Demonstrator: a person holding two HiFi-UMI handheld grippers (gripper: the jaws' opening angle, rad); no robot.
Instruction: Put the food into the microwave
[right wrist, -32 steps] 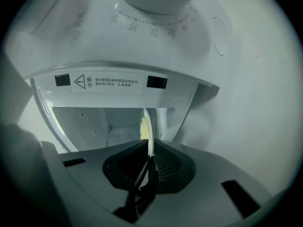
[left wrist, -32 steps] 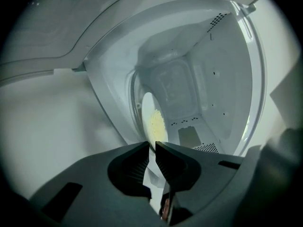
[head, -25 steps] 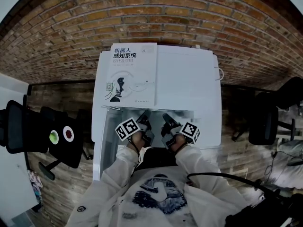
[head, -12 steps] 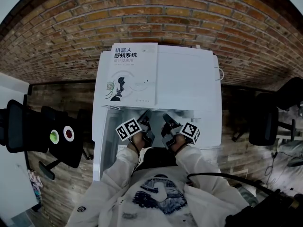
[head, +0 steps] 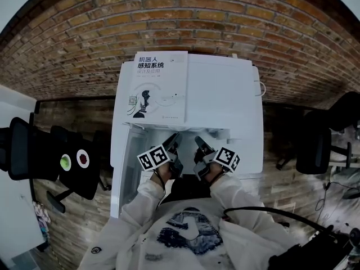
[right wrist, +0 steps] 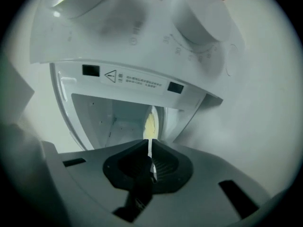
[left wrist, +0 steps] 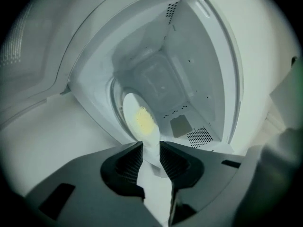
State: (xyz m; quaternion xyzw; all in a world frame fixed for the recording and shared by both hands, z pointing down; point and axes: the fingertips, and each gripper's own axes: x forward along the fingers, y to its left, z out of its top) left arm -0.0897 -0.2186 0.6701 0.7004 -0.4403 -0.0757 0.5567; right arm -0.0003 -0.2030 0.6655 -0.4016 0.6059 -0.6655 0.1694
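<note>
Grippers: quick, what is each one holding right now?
Left gripper: shut on the near rim of the plate.
Right gripper: shut on the same plate's rim, seen edge-on.

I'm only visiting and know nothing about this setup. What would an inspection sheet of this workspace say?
Surface: whatever the microwave stands on is hidden.
Job's things: door open; white plate of yellow food at the opening.
Clutter: book lying on the microwave.
Grippers: left gripper and right gripper each shut on the plate's rim.
Cables: black cable across the person's sleeve.
Surroundings: brick wall, black office chairs.
</note>
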